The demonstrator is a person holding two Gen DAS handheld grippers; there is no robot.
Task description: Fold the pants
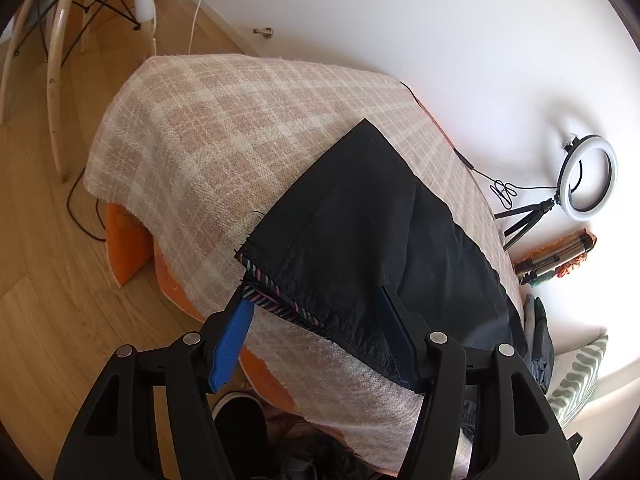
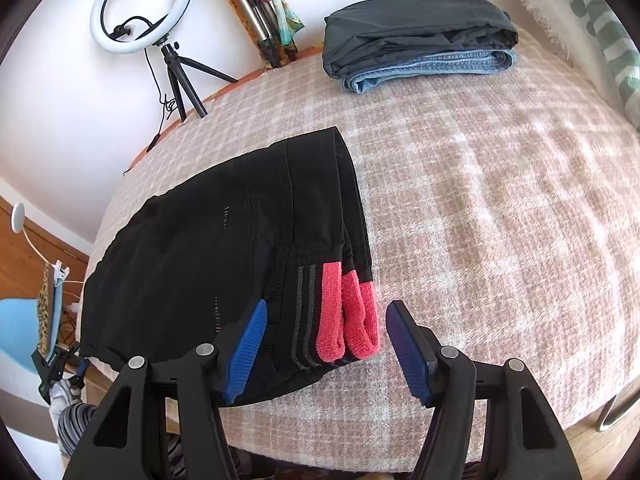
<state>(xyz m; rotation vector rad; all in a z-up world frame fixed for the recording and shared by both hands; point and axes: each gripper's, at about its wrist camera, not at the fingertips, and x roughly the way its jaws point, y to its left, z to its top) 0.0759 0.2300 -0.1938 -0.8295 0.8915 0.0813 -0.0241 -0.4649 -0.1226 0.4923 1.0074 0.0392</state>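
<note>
Folded black pants (image 1: 360, 240) lying on the plaid blanket (image 1: 208, 128) near its front edge, bare blanket open to the far left and right, left gripper (image 1: 316, 300) agape straddling the hem, right gripper (image 2: 326, 322) agape over the red-trimmed waistband.

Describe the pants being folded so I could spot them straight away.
Find the pink checked blanket that covers the bed. Two folded garments are stacked at its far edge; the black pants lie alone at the near edge. Their coral-red waistband sets them apart.
</note>
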